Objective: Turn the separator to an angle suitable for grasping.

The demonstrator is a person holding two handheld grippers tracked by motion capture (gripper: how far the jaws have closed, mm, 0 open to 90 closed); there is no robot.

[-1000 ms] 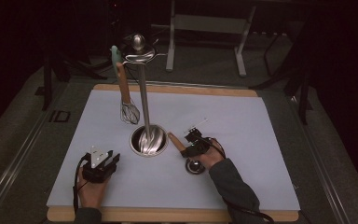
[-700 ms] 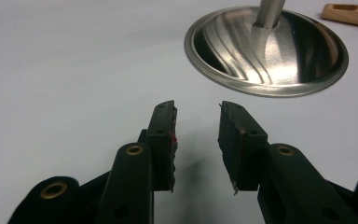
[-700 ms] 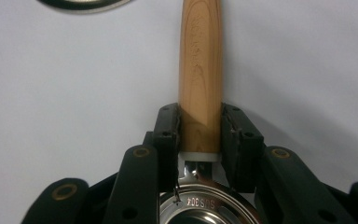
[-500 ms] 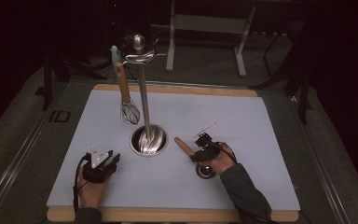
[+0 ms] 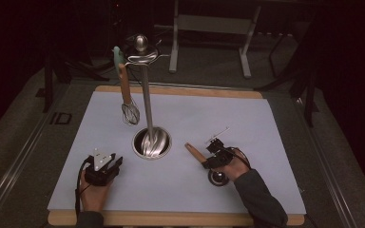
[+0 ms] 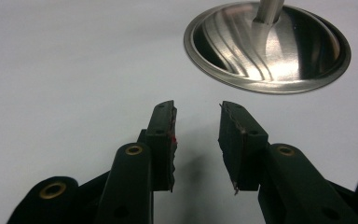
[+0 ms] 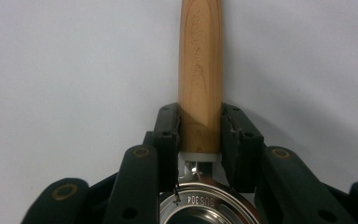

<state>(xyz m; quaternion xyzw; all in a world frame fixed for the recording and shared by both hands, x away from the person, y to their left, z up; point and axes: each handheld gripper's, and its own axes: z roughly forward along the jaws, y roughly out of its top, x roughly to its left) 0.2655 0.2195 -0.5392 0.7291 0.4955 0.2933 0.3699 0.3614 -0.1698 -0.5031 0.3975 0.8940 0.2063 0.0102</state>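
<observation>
Setting: a recording bench in a dark lab or studio, not a kitchen. You sit at a board (image 5: 171, 219) under a pale mat (image 5: 228, 118), a steel stand (image 5: 146, 99) ahead of your left jaws, with metal frames (image 5: 209, 28) in the unlit background.

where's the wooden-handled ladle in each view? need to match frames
High view: ladle lower right of centre on the mat, handle sticking out up-left of the right gripper.
Left gripper view: a sliver of wood at the top right corner, probably its handle tip.
Right gripper view: handle runs up the centre, clamped between the jaws; steel bowl at the bottom edge.
Shared landmark: the stand's round steel base.
</observation>
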